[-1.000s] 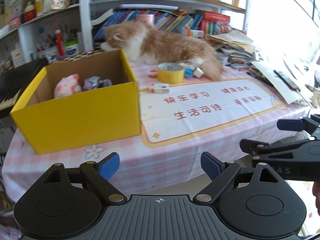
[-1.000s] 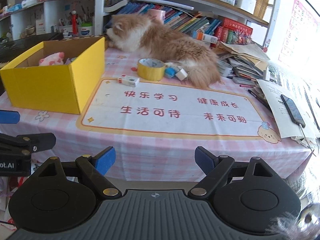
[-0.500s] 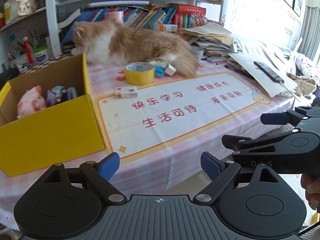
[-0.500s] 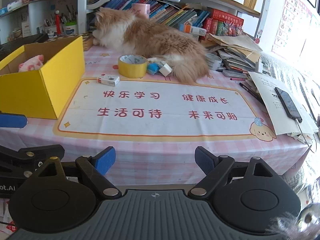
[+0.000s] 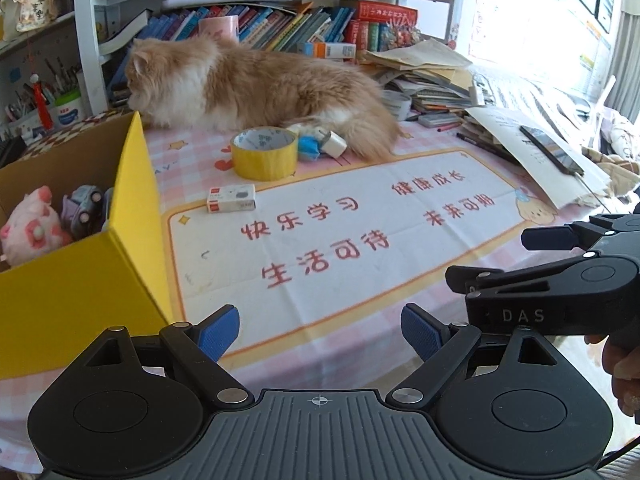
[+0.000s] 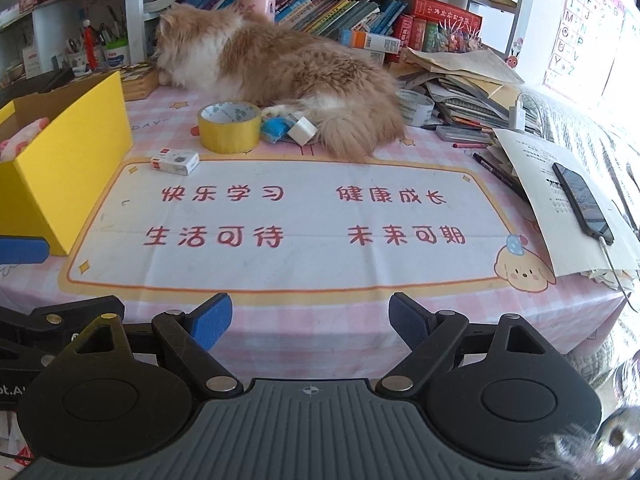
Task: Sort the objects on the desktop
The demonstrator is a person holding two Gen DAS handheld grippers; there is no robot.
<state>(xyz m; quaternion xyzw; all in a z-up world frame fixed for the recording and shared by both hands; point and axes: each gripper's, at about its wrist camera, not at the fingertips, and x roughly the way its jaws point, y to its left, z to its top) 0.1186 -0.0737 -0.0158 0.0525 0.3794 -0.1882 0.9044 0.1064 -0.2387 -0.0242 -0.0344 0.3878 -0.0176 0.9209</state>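
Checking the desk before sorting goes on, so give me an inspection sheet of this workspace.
Surface: pink checked tablecloth under a white mat with red characters.
Job's things: yellow tape roll, small white box, white block; yellow box holds a pink plush and toy car.
Clutter: cat lying on the table; papers, pens, phone.
Grippers: left gripper and right gripper open, empty.
Cables: white lead at the phone.
Surroundings: bookshelves.

Home study — bookshelf [image 5: 280,28], cat [image 5: 256,84]
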